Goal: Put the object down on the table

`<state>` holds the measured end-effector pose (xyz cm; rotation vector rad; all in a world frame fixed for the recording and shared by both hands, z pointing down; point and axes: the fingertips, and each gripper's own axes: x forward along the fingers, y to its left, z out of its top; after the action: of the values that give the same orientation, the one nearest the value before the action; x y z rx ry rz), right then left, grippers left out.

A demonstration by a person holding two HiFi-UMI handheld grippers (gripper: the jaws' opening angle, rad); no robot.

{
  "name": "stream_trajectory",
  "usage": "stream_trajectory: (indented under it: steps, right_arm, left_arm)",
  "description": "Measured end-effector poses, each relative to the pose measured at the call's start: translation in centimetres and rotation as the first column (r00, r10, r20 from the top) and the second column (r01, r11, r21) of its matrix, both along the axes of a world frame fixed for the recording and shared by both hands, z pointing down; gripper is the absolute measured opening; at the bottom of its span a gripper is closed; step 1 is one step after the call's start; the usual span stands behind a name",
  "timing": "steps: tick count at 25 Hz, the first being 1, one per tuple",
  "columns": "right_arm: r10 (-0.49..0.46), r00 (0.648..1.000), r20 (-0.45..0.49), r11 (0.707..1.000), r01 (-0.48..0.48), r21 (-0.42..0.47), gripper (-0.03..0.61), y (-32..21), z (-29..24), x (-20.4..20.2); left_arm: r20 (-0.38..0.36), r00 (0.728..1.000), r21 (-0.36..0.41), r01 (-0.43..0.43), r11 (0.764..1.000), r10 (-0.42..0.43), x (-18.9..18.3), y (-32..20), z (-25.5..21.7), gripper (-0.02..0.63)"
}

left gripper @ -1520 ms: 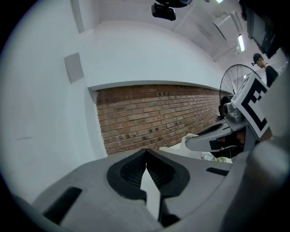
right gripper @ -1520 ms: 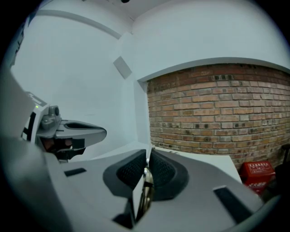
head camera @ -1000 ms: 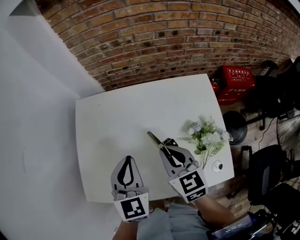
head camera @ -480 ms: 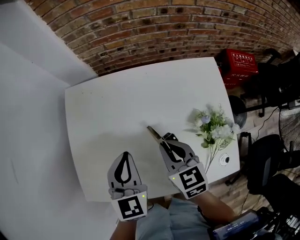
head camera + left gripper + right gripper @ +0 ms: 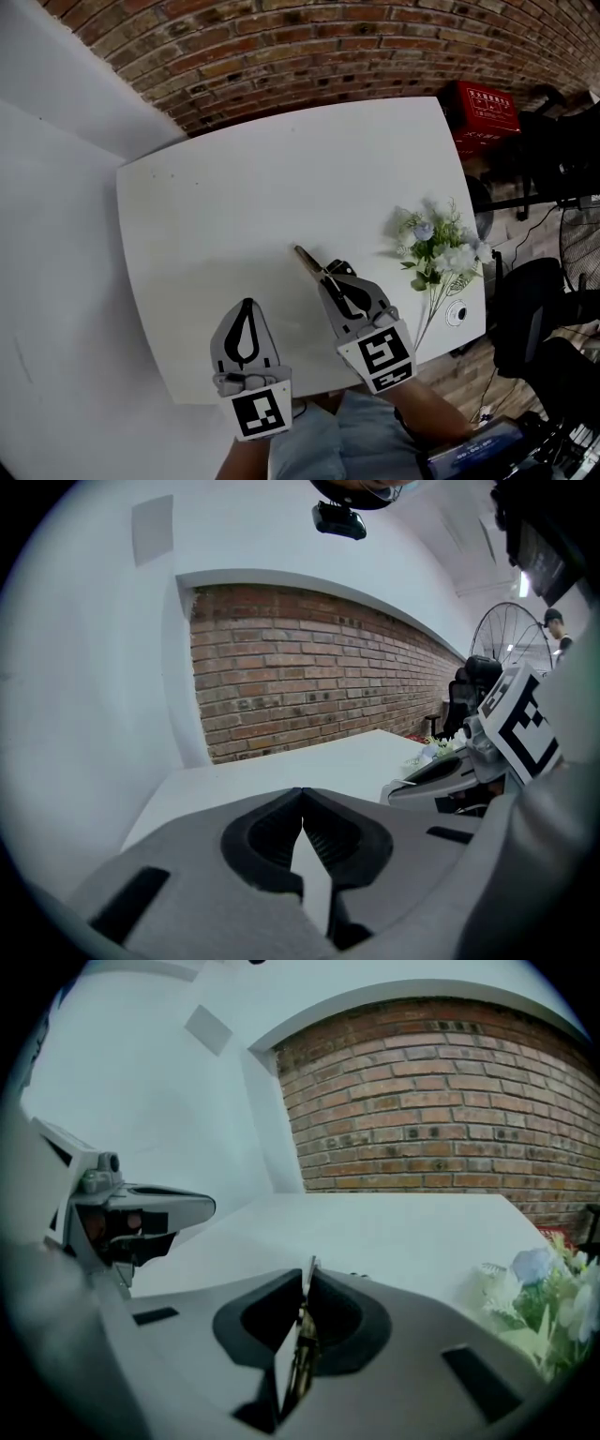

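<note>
Right gripper (image 5: 329, 276) clamps one thin object (image 5: 306, 259); left gripper (image 5: 247, 307) beside it is closed, empty. We count one flower bunch (image 5: 436, 246) right of both.

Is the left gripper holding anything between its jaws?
No, the left gripper has its jaws closed tip to tip with nothing between them.

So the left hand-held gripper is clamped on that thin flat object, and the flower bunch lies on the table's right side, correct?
No: the right hand-held gripper is clamped on the thin flat object, as the right gripper view shows; the left hand-held gripper is shut and empty. The flower bunch does lie on the right side of the table.
</note>
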<state>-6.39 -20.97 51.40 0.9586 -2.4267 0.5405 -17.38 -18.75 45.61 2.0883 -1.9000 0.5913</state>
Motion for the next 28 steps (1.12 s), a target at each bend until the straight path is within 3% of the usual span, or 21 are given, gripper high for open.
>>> stream_trajectory:
  steps: [28]
  right_arm:
    - [0.032,0.999,0.028,0.999,-0.031,-0.032,0.041,-1.7,1.9,0.3]
  left_arm:
    - [-0.015,1.0,-0.04,-0.017,0.999,0.016,-0.2,-2.1,1.9,0.009]
